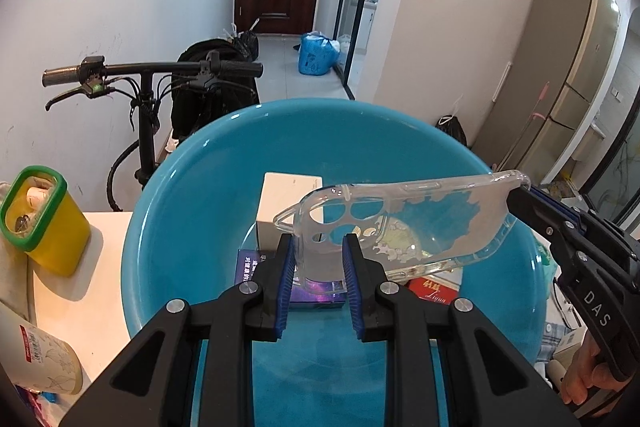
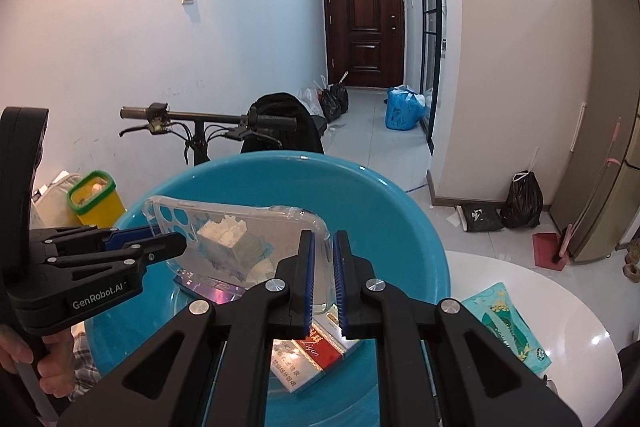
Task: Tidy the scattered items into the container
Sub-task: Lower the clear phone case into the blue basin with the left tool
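Left hand-held gripper (image 1: pixel 319 247): clenched on camera end of clear phone case (image 1: pixel 400 223).
Right hand-held gripper (image 2: pixel 323 247): clenched on the case's opposite end.
Case: held between both, above teal basin (image 1: pixel 168 195).
Done: white box (image 1: pixel 286 193), red cigarette pack (image 2: pixel 316 351), purple box (image 1: pixel 320 293) lie below in basin.
Left: release case; green tissue pack (image 2: pixel 508 323) on desk (image 2: pixel 568 291), right of right gripper.

A clear phone case (image 1: pixel 404 223) hangs nearly level above the blue basin (image 1: pixel 192 187) holding small boxes (image 1: pixel 288 203).
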Motion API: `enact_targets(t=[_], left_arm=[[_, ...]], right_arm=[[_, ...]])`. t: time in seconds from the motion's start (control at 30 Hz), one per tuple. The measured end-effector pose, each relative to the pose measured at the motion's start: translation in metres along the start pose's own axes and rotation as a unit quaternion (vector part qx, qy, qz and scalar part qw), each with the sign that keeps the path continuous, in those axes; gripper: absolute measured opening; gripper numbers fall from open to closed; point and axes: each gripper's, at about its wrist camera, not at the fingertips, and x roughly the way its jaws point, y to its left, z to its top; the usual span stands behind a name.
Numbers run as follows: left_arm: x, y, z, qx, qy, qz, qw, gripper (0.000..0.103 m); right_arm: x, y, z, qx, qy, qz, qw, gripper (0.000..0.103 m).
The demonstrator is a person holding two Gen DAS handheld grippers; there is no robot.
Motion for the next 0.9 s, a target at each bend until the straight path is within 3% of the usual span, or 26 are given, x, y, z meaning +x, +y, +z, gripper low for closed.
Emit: enact_targets(t=[0.33, 0.9], left_arm=[[0.019, 0.002, -0.008, -0.004, 0.028, 0.005, 0.9996, 0.025], [0.024, 0.004, -0.01, -0.003, 0.039, 0.011, 0.9992, 0.025]], right_arm=[[0.015, -0.006, -0.007, 0.01, 0.025, 0.012, 1.0, 0.009], [0.019, -0.003, -0.008, 0.011, 0.033, 0.016, 0.999, 0.009]])
